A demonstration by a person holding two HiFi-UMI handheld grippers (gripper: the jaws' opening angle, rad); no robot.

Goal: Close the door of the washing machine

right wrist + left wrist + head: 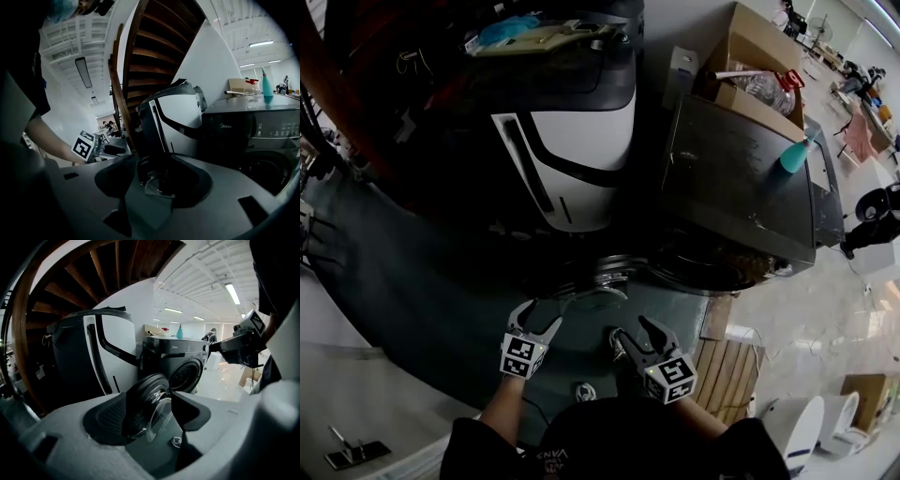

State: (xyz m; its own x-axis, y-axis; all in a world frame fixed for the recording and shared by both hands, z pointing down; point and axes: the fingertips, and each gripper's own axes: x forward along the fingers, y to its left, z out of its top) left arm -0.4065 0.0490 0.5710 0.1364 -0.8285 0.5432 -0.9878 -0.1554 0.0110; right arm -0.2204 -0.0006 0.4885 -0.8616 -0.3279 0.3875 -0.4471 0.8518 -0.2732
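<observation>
Jaws released, both empty. Dark round glass washing-machine door point(605, 275) hangs open centre frame, just above my left gripper point(542, 312) and right gripper point(628, 328). Left looks nearer, I judge.

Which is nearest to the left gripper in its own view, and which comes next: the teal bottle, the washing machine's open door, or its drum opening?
1. The open door: just ahead of the jaws, low in the centre.
2. The drum opening: behind the door and to its right, in the front of the washing machine.
3. The teal bottle: on top of the machine, farthest back.
</observation>
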